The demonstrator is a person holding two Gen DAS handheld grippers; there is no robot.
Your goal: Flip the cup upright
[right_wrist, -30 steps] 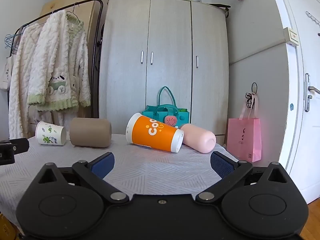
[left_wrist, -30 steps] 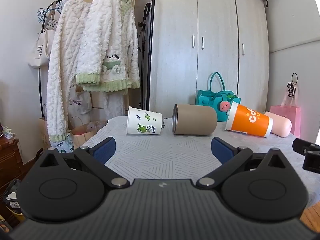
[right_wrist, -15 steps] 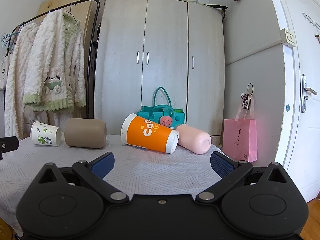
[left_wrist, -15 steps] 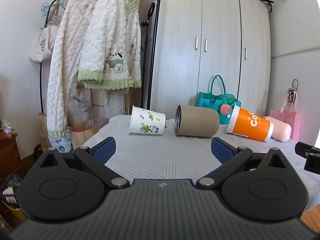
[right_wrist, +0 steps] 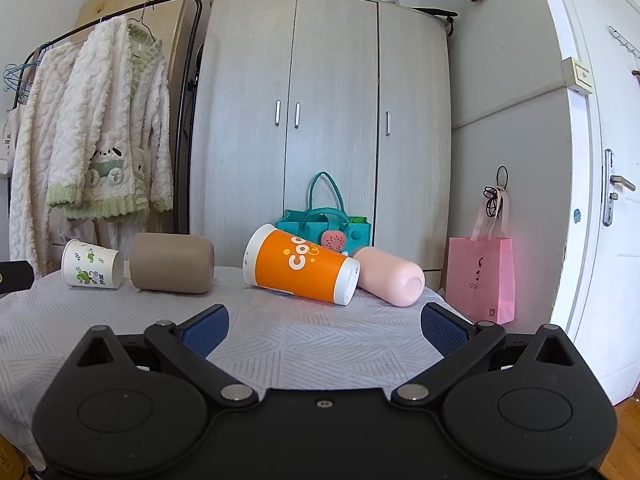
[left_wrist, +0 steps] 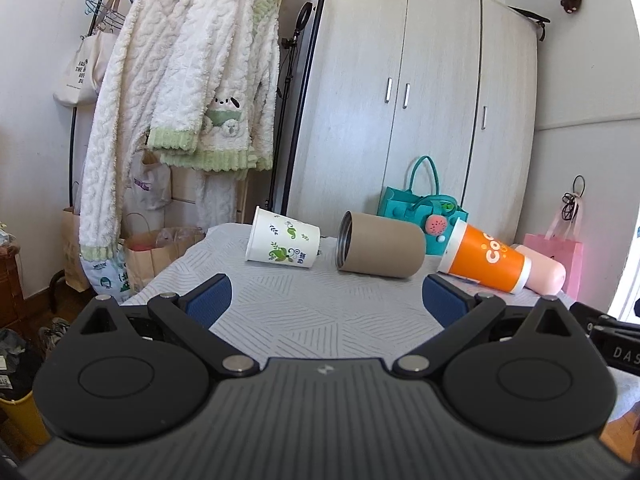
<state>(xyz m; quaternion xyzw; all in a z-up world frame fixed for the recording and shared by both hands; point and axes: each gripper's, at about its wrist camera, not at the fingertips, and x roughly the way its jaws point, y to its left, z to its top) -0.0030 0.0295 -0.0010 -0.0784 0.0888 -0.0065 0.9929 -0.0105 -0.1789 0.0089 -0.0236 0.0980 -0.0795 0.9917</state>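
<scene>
Several cups lie on their sides in a row at the far side of the table (left_wrist: 320,312): a white paper cup with green leaves (left_wrist: 283,244), a brown tumbler (left_wrist: 380,250), an orange cup (left_wrist: 486,258) and a pink cup (left_wrist: 546,275). The right wrist view shows the same row: white cup (right_wrist: 93,265), brown tumbler (right_wrist: 172,263), orange cup (right_wrist: 300,264), pink cup (right_wrist: 390,278). My left gripper (left_wrist: 325,300) is open and empty, short of the white and brown cups. My right gripper (right_wrist: 325,322) is open and empty, short of the orange cup.
The table has a grey patterned cloth (right_wrist: 280,344). Behind it stand a wardrobe (right_wrist: 320,128) and a teal bag (right_wrist: 324,228). A clothes rack with robes (left_wrist: 180,92) is at the left, a pink paper bag (right_wrist: 480,276) and a door (right_wrist: 608,184) at the right.
Both grippers have tilted and shifted slightly, so the cups sit a little lower and nearer in view. The cups have not moved. Both grippers stayed open.
</scene>
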